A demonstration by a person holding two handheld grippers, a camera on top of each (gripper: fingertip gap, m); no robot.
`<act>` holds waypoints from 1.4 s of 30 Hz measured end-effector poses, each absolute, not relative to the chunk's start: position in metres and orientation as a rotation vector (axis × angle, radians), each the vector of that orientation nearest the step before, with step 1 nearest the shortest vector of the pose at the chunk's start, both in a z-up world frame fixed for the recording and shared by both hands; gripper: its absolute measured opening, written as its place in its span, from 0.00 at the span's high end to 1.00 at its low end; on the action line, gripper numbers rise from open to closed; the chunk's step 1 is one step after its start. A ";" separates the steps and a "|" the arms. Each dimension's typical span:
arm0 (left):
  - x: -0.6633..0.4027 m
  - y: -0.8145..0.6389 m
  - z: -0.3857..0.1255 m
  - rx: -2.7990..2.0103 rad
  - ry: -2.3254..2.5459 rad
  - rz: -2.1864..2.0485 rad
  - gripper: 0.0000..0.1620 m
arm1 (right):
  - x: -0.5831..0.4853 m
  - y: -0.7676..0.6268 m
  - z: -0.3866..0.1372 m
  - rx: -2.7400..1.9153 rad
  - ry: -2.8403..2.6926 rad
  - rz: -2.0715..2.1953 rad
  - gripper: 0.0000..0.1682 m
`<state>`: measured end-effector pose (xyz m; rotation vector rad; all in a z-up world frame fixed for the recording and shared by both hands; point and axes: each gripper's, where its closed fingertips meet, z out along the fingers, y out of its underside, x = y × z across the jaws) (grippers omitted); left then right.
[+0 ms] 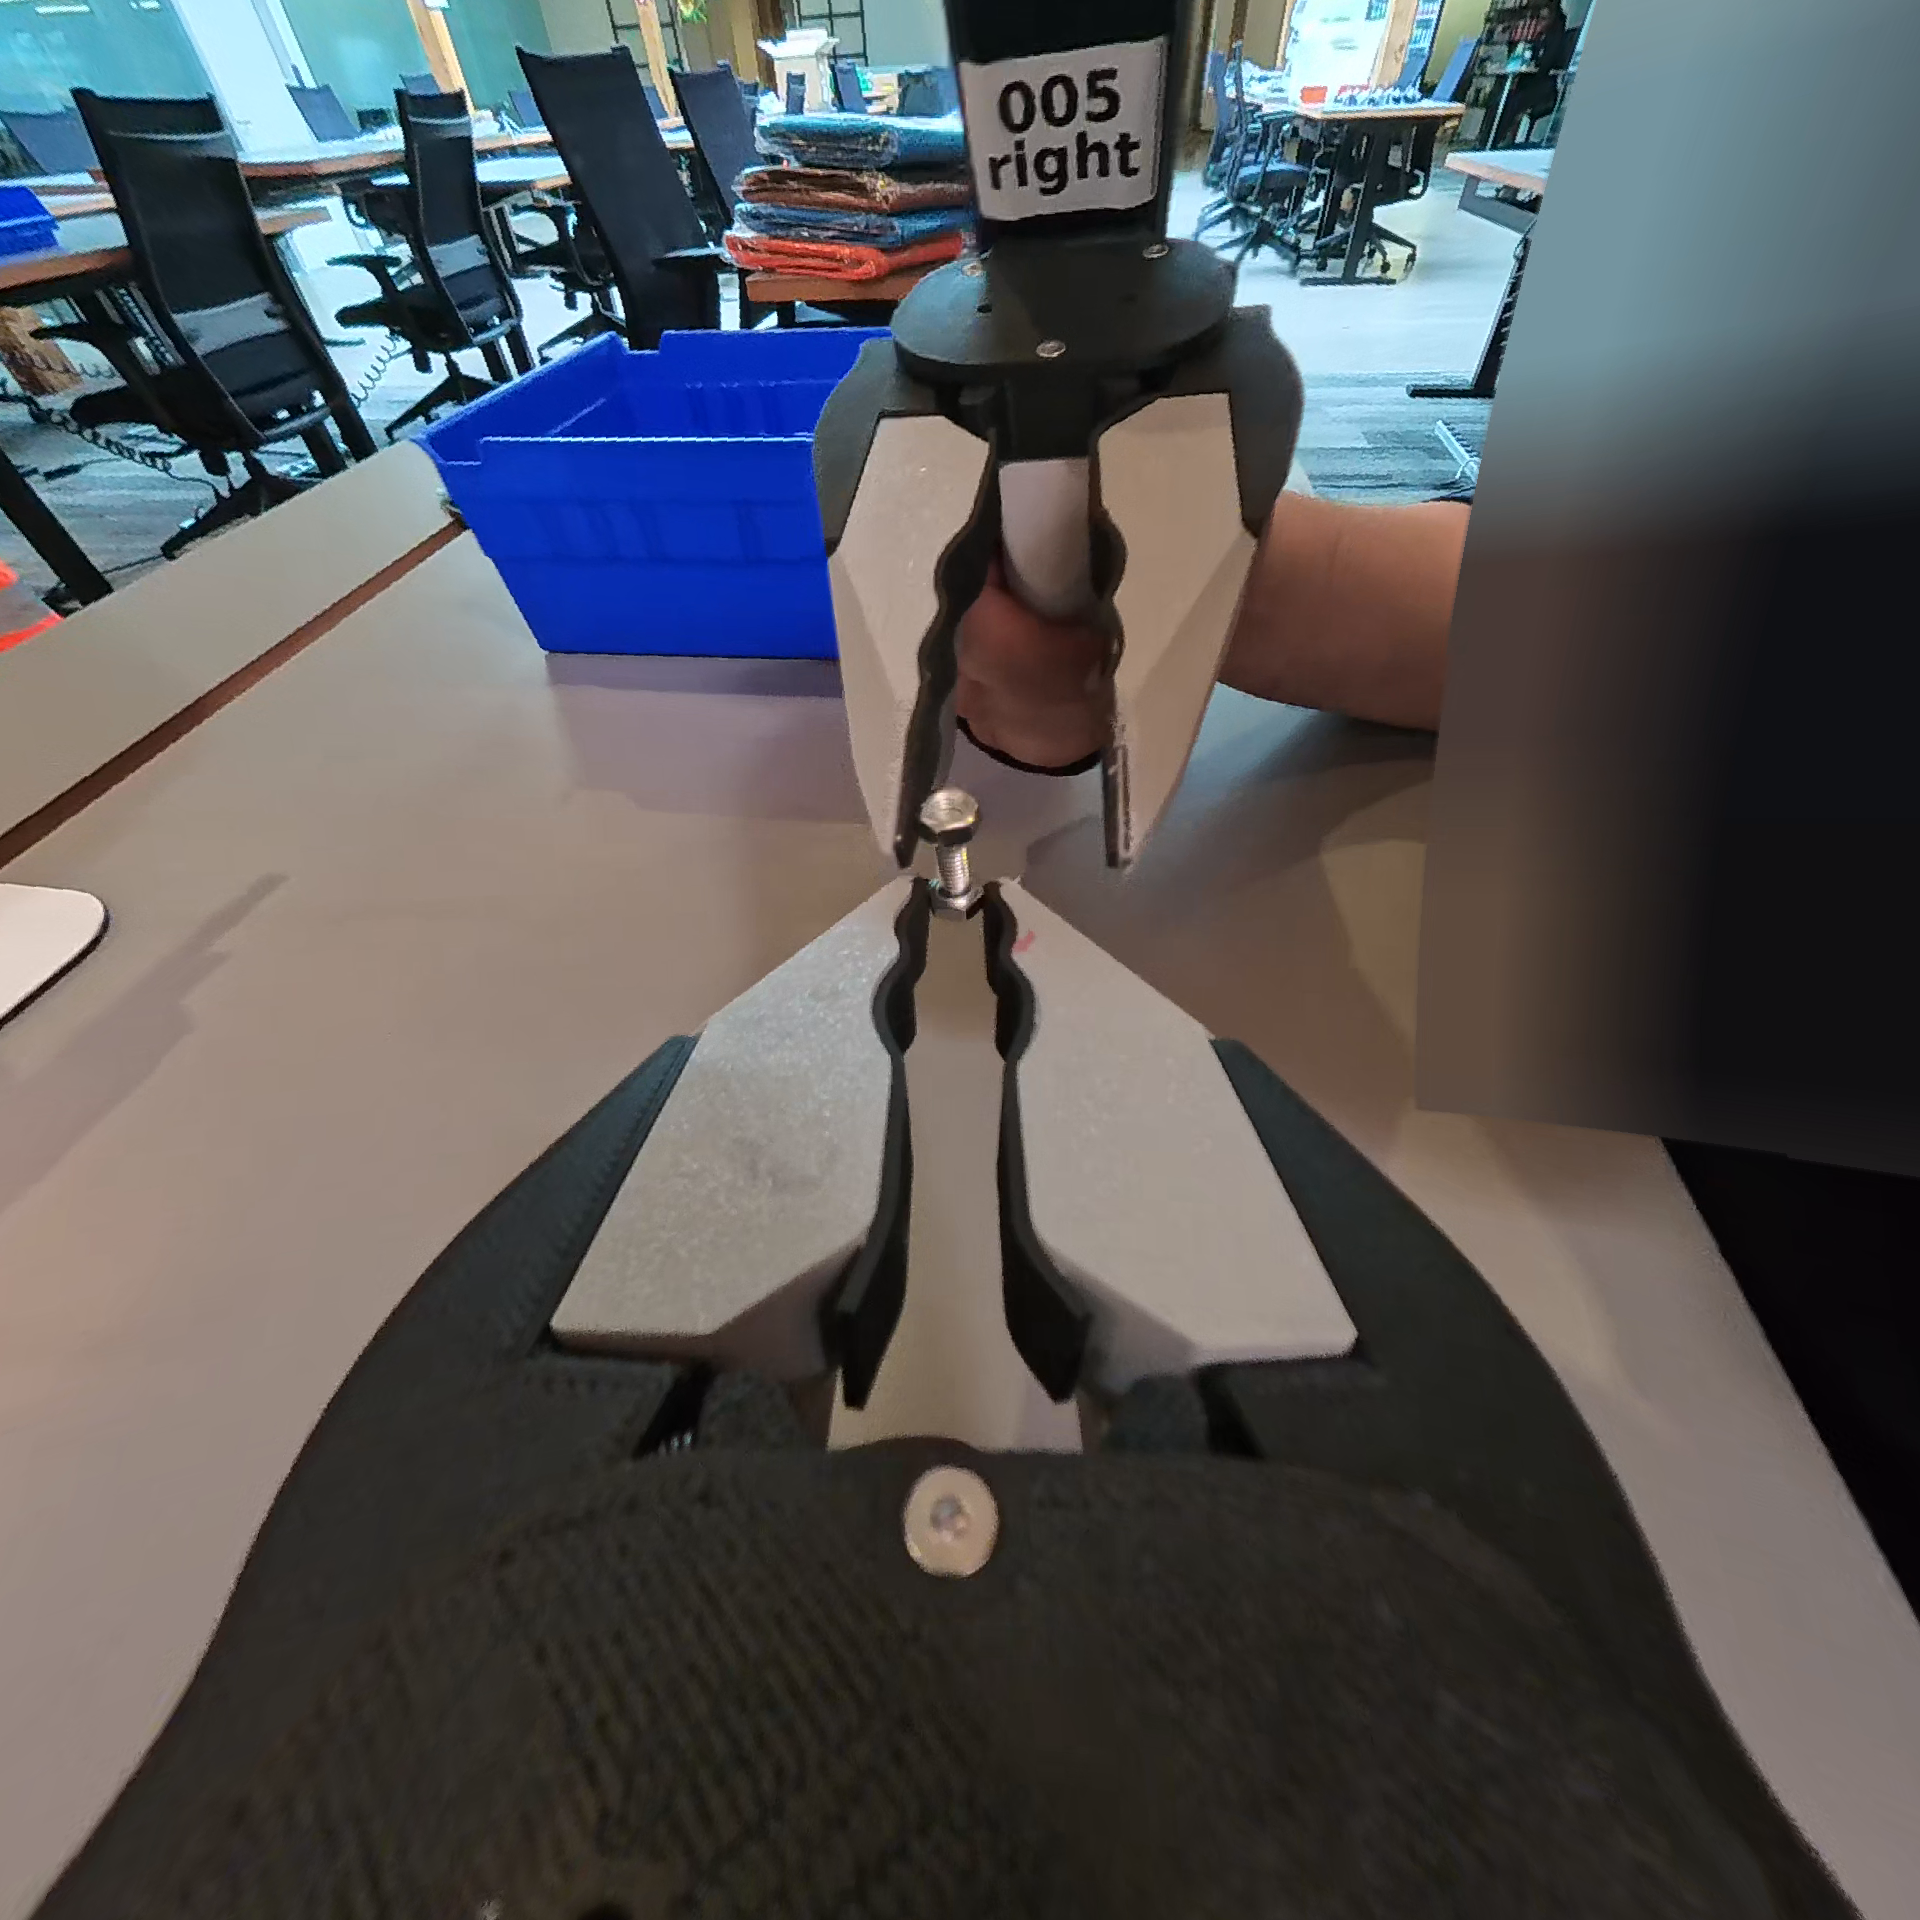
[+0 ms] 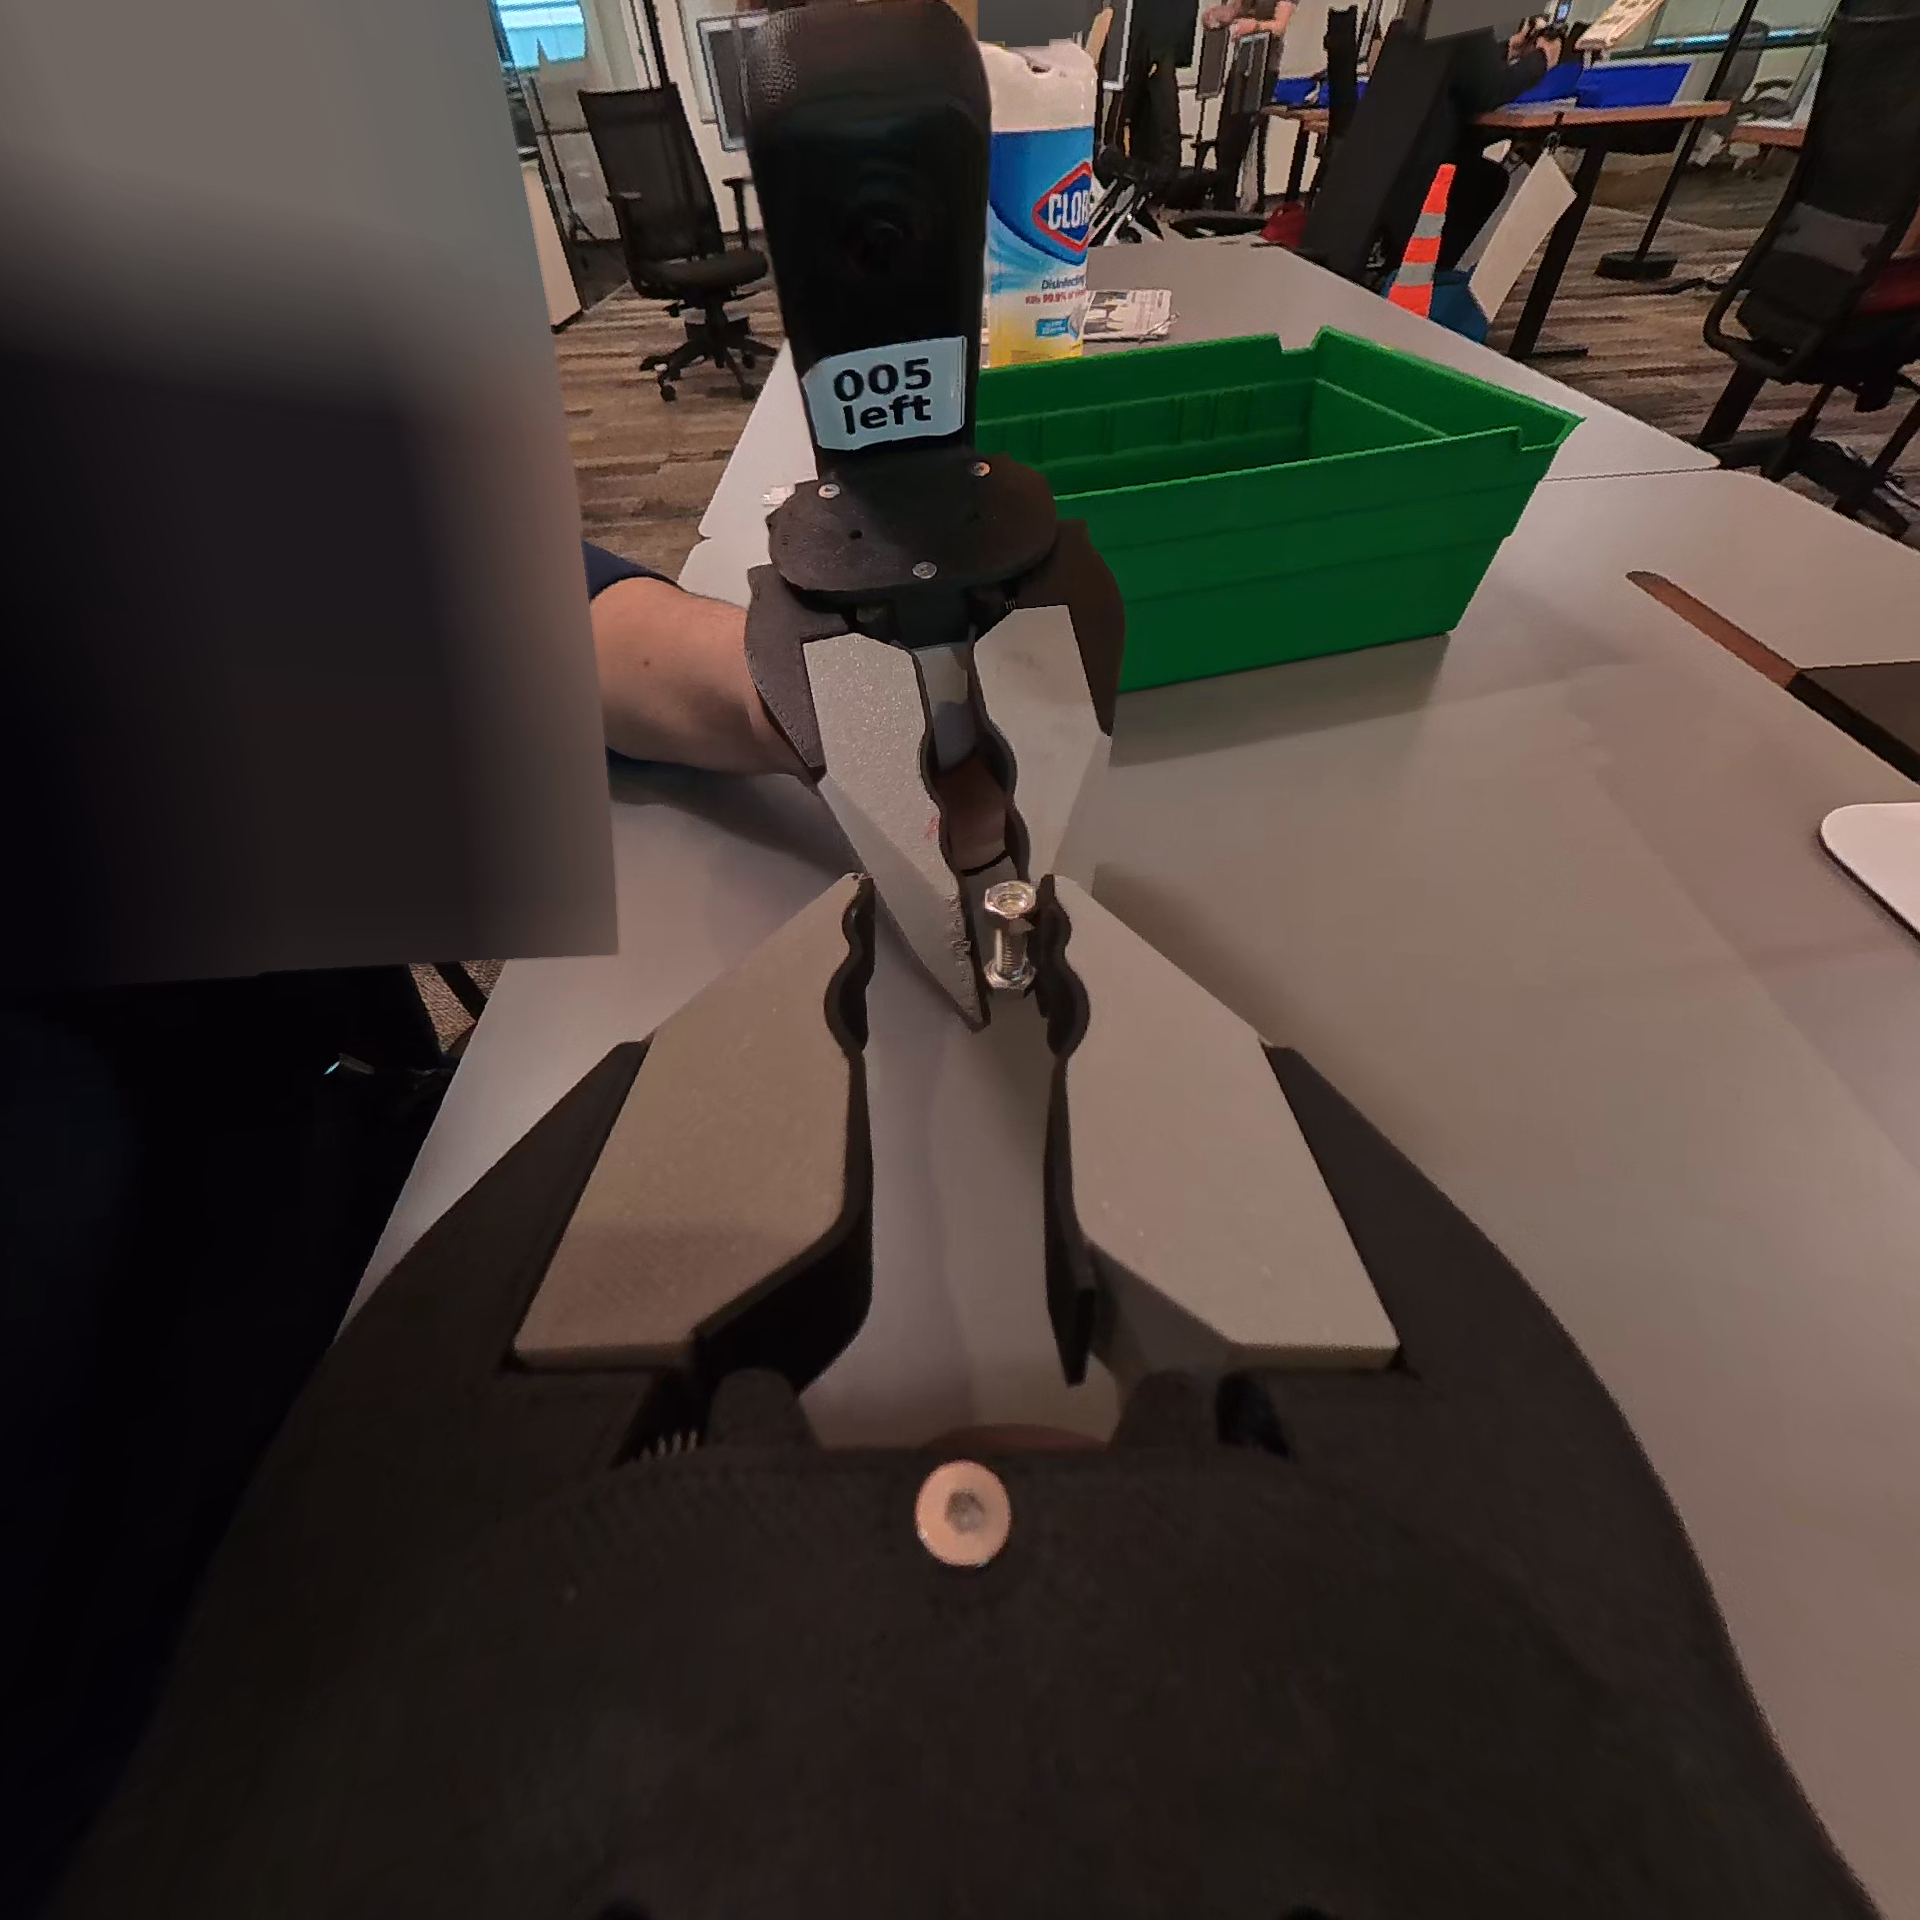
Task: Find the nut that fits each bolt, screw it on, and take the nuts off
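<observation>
Both grippers are meeting tip to tip above the desk [image 1: 416, 935], with one small bolt [image 1: 951, 860] between them. In the left wrist view, the left gripper [image 1: 952, 902] is clenching its tips on the hexagonal piece at the near end of the bolt; I am judging this to be the nut [image 1: 951, 906], though it is too small to be certain which end is the head. The right gripper [image 1: 1013, 847], held by a hand [image 1: 1023, 675] behind it, is standing released: its jaws are apart, and only one fingertip is lying against the far hexagonal end [image 1: 949, 808]. The right wrist view is showing the same thing, with the bolt [image 2: 1008, 935] beside the right gripper's [image 2: 956, 940] one finger and the left gripper [image 2: 1003, 971] pinching the other end. A blue bin [image 1: 644, 499] is waiting beyond the tips in the left view and a green bin [image 2: 1278, 499] beyond them in the right view. The step in hand seems to be turning the nut on the thread. To do it well, the right gripper should be closing squarely on two flat faces of its hexagonal end, keeping the bolt in one line with the left gripper's tips, then turning in short twists. If the axis is tilting, the thread may be jamming or the bolt may be slipping out and falling on the desk.
</observation>
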<state>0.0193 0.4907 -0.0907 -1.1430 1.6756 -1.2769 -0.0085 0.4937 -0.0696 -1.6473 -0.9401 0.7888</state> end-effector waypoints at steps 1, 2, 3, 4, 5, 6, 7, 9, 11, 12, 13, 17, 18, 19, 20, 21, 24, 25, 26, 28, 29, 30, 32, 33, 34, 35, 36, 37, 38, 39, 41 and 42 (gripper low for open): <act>0.019 0.492 -0.091 -1.148 1.674 -1.279 0.95 | -0.008 0.494 -0.070 -1.649 -0.938 0.781 0.83; 0.019 0.493 -0.091 -1.153 1.670 -1.283 0.95 | -0.007 0.495 -0.070 -1.653 -0.939 0.775 0.83; 0.019 0.493 -0.091 -1.157 1.666 -1.289 0.95 | -0.006 0.495 -0.070 -1.655 -0.938 0.770 0.83; 0.019 0.494 -0.091 -1.161 1.663 -1.292 0.95 | -0.005 0.495 -0.071 -1.656 -0.937 0.766 0.83; 0.019 0.495 -0.091 -1.163 1.661 -1.291 0.95 | -0.004 0.495 -0.070 -1.656 -0.936 0.762 0.83; 0.019 0.495 -0.091 -1.163 1.660 -1.290 0.95 | -0.004 0.496 -0.070 -1.657 -0.934 0.762 0.83; 0.019 0.495 -0.091 -1.163 1.660 -1.289 0.95 | -0.002 0.496 -0.070 -1.658 -0.930 0.759 0.84; 0.019 0.494 -0.090 -1.160 1.662 -1.291 0.95 | 0.000 0.497 -0.069 -1.656 -0.918 0.751 0.84; 0.019 0.493 -0.090 -1.155 1.665 -1.296 0.95 | -0.001 0.497 -0.065 -1.639 -0.906 0.772 0.84; 0.019 0.492 -0.090 -1.152 1.668 -1.301 0.95 | -0.003 0.496 -0.064 -1.630 -0.903 0.788 0.83; 0.019 0.490 -0.089 -1.150 1.671 -1.306 0.95 | -0.005 0.496 -0.063 -1.620 -0.902 0.799 0.83; 0.018 0.487 -0.088 -1.143 1.673 -1.325 0.95 | -0.012 0.495 -0.062 -1.589 -0.899 0.810 0.83; 0.018 0.487 -0.087 -1.140 1.670 -1.334 0.95 | -0.013 0.495 -0.062 -1.587 -0.898 0.828 0.83; 0.018 0.486 -0.085 -1.139 1.668 -1.344 0.95 | -0.015 0.495 -0.064 -1.591 -0.895 0.843 0.83; 0.017 0.486 -0.085 -1.143 1.667 -1.349 0.95 | -0.015 0.495 -0.063 -1.586 -0.886 0.852 0.83; 0.017 0.486 -0.084 -1.141 1.663 -1.357 0.95 | -0.016 0.495 -0.062 -1.580 -0.881 0.861 0.83; 0.017 0.486 -0.082 -1.140 1.654 -1.370 0.95 | -0.016 0.494 -0.059 -1.567 -0.875 0.882 0.83; 0.017 0.486 -0.081 -1.139 1.651 -1.371 0.95 | -0.016 0.494 -0.059 -1.566 -0.875 0.880 0.83; 0.017 0.487 -0.081 -1.140 1.648 -1.371 0.95 | -0.015 0.494 -0.059 -1.565 -0.875 0.874 0.83; 0.017 0.488 -0.080 -1.146 1.641 -1.375 0.95 | -0.014 0.494 -0.058 -1.564 -0.872 0.867 0.83; 0.016 0.488 -0.080 -1.150 1.640 -1.379 0.95 | -0.013 0.495 -0.058 -1.566 -0.870 0.865 0.83; 0.016 0.489 -0.080 -1.154 1.635 -1.380 0.95 | -0.012 0.495 -0.058 -1.567 -0.868 0.859 0.83; 0.016 0.492 -0.080 -1.164 1.627 -1.376 0.95 | -0.010 0.496 -0.058 -1.570 -0.865 0.848 0.83; 0.016 0.493 -0.080 -1.169 1.624 -1.376 0.95 | -0.008 0.496 -0.058 -1.573 -0.863 0.844 0.84; 0.016 0.493 -0.080 -1.171 1.622 -1.377 0.95 | -0.007 0.496 -0.057 -1.574 -0.860 0.841 0.84; 0.016 0.494 -0.080 -1.174 1.621 -1.379 0.95 | -0.006 0.496 -0.057 -1.572 -0.858 0.838 0.84; 0.016 0.494 -0.080 -1.176 1.620 -1.379 0.95 | -0.005 0.497 -0.057 -1.572 -0.857 0.833 0.85; 0.016 0.494 -0.081 -1.177 1.622 -1.378 0.95 | -0.004 0.497 -0.057 -1.573 -0.858 0.826 0.85; 0.016 0.493 -0.081 -1.178 1.627 -1.379 0.95 | -0.003 0.497 -0.056 -1.573 -0.857 0.822 0.85; 0.016 0.493 -0.082 -1.180 1.634 -1.380 0.95 | -0.003 0.498 -0.055 -1.569 -0.850 0.822 0.85; 0.017 0.491 -0.084 -1.180 1.646 -1.368 0.95 | -0.004 0.498 -0.054 -1.566 -0.834 0.844 0.84; 0.017 0.490 -0.085 -1.176 1.651 -1.363 0.95 | -0.005 0.499 -0.054 -1.568 -0.832 0.853 0.84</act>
